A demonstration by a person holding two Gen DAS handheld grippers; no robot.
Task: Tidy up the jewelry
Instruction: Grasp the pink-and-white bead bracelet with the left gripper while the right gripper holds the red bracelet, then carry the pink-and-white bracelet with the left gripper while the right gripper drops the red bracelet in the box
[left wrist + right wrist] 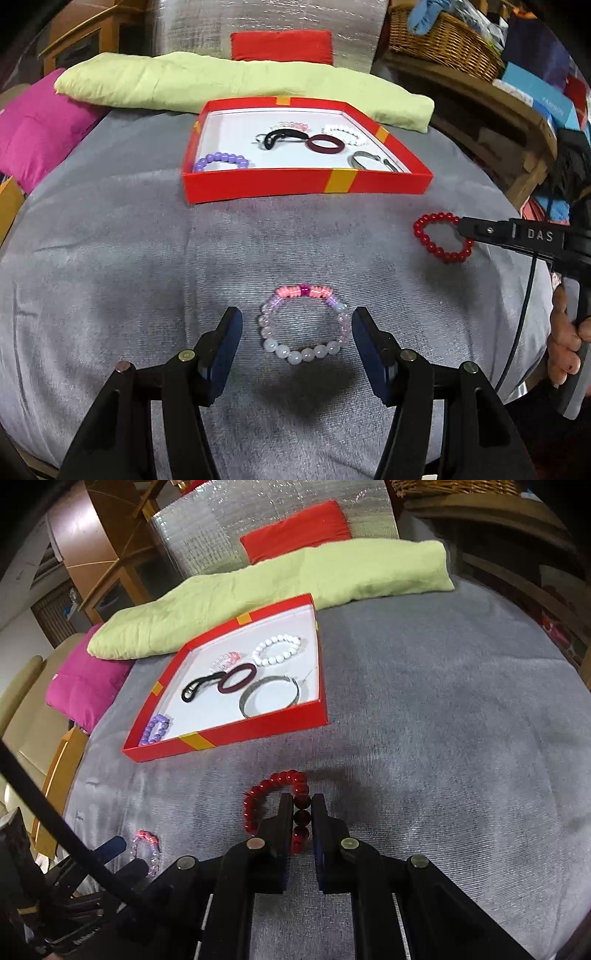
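The right hand-held gripper (300, 805) is clenched on the red bead bracelet (275, 794) for the red tray (306, 182), while the left hand-held gripper (297, 325) (jaws released) straddles the pink bracelet (304, 325) on the grey cloth (129, 258).

A bracelet (304, 325) lies between the left gripper (297, 328) fingers; the box (306, 182) sits beyond, on the surface (110, 258).
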